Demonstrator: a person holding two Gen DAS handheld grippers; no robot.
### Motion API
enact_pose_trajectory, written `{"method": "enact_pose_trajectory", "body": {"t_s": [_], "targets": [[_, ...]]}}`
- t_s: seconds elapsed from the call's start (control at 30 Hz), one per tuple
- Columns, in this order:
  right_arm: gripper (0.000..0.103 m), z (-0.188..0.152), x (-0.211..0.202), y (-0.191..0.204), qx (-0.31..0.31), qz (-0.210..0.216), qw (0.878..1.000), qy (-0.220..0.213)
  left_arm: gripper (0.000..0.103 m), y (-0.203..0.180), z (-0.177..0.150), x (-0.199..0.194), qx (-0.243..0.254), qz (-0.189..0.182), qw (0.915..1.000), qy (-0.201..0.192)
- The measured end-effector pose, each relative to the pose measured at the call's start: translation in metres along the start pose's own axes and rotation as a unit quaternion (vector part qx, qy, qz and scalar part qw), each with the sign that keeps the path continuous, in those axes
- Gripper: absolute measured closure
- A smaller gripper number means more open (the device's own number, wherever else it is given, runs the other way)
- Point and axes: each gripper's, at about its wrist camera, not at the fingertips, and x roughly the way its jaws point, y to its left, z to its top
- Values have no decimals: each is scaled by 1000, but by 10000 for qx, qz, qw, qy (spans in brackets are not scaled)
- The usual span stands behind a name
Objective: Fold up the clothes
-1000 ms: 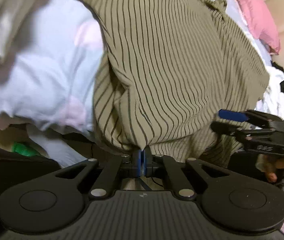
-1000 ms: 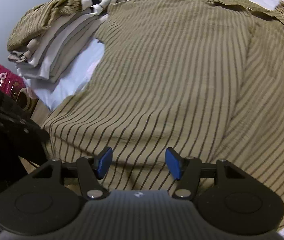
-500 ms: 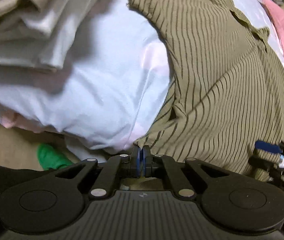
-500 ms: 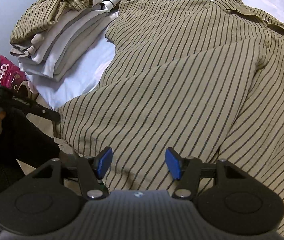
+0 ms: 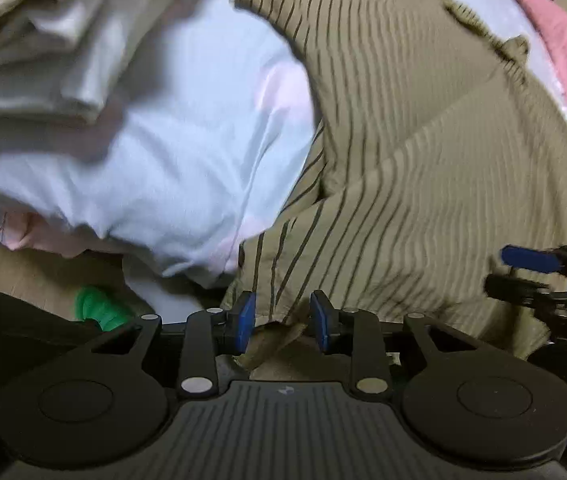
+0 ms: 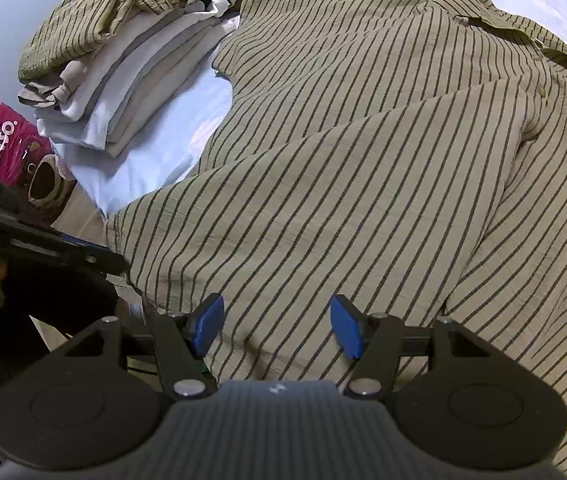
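Striped shirt spread on the bed, both grippers parked at its near hem

The shirt, olive-tan with dark stripes, lay flat across the pale blue sheet, collar at the far end and one side folded over the middle. The left gripper was at the hem corner with its jaws coming apart; the cloth edge sat between the blue pads but they weren't pinching it. The right gripper hung over the hem a bit further along, jaws wide apart, nothing clamped, fabric just below the pads. A stack of folded clothes sat left of the shirt on the sheet, with another striped piece on top. Pink pillow was past the collar, a pink pack on the floor by the bed corner, and something green down on the floor, too blurry to say what.
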Motion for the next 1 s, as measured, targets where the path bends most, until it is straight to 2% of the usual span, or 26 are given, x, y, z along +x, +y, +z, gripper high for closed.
{"method": "enact_pose_trajectory", "body": {"t_s": [0.1,0.17,0.23,0.3,0.53,0.7,0.9,0.97,1.0], "targets": [[40,-1,-2,-2,33,-9,10000,-23,77,-2,3,16,213,382,9990,1],[40,-2,-3,-2,52,-19,10000,-41,90,-5,5,21,387,514,9979,-40],[40,-2,-4,-3,56,-27,10000,-61,101,-6,8,23,449,482,9978,-72],[40,-2,-5,-3,60,-47,9999,-80,103,-6,7,23,465,453,9979,-75],[40,-4,-9,-4,94,-60,9999,-119,103,8,5,-1,1,95,9996,-261],[40,-4,-9,-6,120,-79,9998,-119,103,15,10,-33,-109,158,9983,-550],[40,-2,-6,-2,84,-46,9999,-107,103,11,11,-48,155,107,9989,-420],[40,-2,-5,0,60,-35,9999,-87,97,4,9,-42,288,125,9986,-420],[40,-1,-4,0,49,-29,10000,-77,81,1,8,-38,319,157,9985,-418]]}}
